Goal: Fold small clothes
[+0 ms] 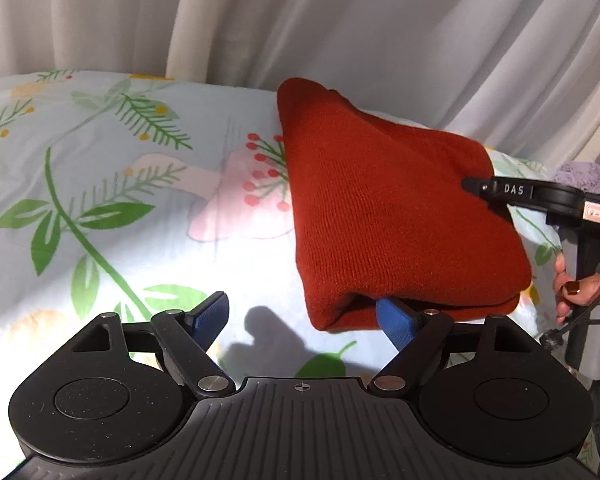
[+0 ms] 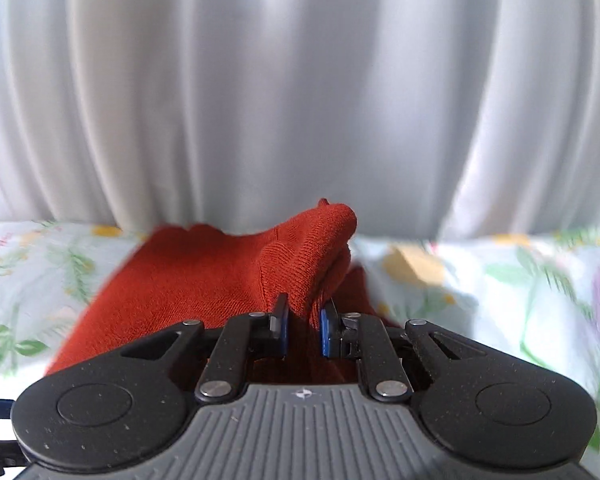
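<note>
Right tongs (image 2: 303,320) pinch the red knit hat (image 1: 388,208), lifting a fold off the bed (image 1: 100,168); left tongs (image 1: 304,316) gape empty, ready to steady it.

Rust-red knit garment (image 1: 384,208), folded flat on floral sheet, one edge lifted

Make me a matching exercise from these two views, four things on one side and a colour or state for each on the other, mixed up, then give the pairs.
1. left gripper
2. right gripper
3. knit garment
4. curtain

A. white, hanging in folds
B. rust red
C. jaws wide apart
D. pinching fabric

Pairs: 1-C, 2-D, 3-B, 4-A
</note>
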A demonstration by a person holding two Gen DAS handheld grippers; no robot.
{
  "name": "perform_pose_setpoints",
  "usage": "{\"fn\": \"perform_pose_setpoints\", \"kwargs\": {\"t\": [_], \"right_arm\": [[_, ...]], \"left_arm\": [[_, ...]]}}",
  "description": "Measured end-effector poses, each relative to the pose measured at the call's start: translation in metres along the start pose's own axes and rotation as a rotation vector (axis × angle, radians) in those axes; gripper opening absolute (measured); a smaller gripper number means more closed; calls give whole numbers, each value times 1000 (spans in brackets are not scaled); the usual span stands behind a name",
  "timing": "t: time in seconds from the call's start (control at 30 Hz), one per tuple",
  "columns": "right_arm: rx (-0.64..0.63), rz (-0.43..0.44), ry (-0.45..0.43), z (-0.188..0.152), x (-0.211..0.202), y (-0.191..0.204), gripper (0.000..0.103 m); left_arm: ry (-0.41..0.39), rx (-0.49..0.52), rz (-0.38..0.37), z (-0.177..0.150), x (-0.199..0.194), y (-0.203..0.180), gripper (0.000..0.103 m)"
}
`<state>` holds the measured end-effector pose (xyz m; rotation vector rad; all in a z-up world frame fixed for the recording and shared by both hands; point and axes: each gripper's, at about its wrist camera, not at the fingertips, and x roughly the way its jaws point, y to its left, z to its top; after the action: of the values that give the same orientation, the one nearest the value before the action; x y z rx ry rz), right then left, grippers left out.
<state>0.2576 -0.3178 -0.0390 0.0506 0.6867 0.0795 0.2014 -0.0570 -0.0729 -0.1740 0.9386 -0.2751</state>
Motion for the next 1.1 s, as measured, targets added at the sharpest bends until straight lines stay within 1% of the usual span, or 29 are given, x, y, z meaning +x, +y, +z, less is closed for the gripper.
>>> {"fn": "perform_pose_setpoints", "kwargs": {"t": [0.03,0.07,0.1,0.17,0.2,0.23,0.27,0.3,0.33,0.47,0.53,0.57,0.6,0.63,0.67,0.7,0.73,0.77,0.83,0.87,0.9,0.93,1.0,1.03,1.07,1.1], "right_arm": [[24,-15,43,-5,15,-7,15],[54,-17,67,-12,21,-14,17],[98,10,63,-18,19,-22,18],[208,72,35,-23,1,-40,25],[265,101,9,-27,-11,-50,27],[321,128,-16,-34,-24,-61,35],[379,154,-30,-43,-36,-70,46],[434,184,-30,-52,-43,-76,50],[477,211,-21,-60,-48,-75,52],[604,283,21,-89,-61,-76,53],[625,318,29,-94,-58,-68,53],[621,314,39,-94,-51,-64,52],[609,282,51,-93,-44,-58,52],[599,258,58,-92,-39,-55,47],[609,241,59,-91,-35,-53,34],[633,235,61,-91,-32,-53,32],[654,247,57,-90,-31,-54,25],[691,281,45,-91,-32,-57,23],[827,416,4,-100,-41,-73,20],[885,460,-16,-103,-43,-80,19],[905,449,-17,-106,-42,-85,19],[874,383,0,-105,-42,-86,18],[761,223,39,-102,-42,-81,2],[720,158,67,-101,-40,-80,0],[705,133,80,-100,-40,-79,1],[692,128,76,-100,-41,-78,2]], "left_arm": [[1,7,6,0,2,-2,86],[3,13,12,0,3,-3,86],[6,14,18,0,4,-3,86],[6,8,15,2,5,-1,86],[5,5,10,3,5,0,86],[6,6,6,4,5,0,86],[7,12,7,5,6,-1,86],[9,18,11,5,7,-2,86],[11,23,13,5,9,-4,86],[28,12,14,5,14,-7,86],[39,7,26,6,17,-9,86],[40,6,32,7,18,-10,86],[41,9,38,7,19,-12,86],[42,13,44,7,19,-14,86],[42,20,52,8,20,-15,86],[40,29,61,8,19,-17,86],[33,38,74,9,18,-18,86],[24,45,88,10,17,-19,86],[11,54,109,12,14,-18,86],[11,55,112,12,14,-18,86],[15,55,109,13,14,-17,86],[19,54,109,13,14,-16,86],[21,55,115,13,13,-16,86],[24,56,112,12,12,-16,86],[26,56,110,12,12,-16,86],[26,57,107,12,11,-16,86]]}}
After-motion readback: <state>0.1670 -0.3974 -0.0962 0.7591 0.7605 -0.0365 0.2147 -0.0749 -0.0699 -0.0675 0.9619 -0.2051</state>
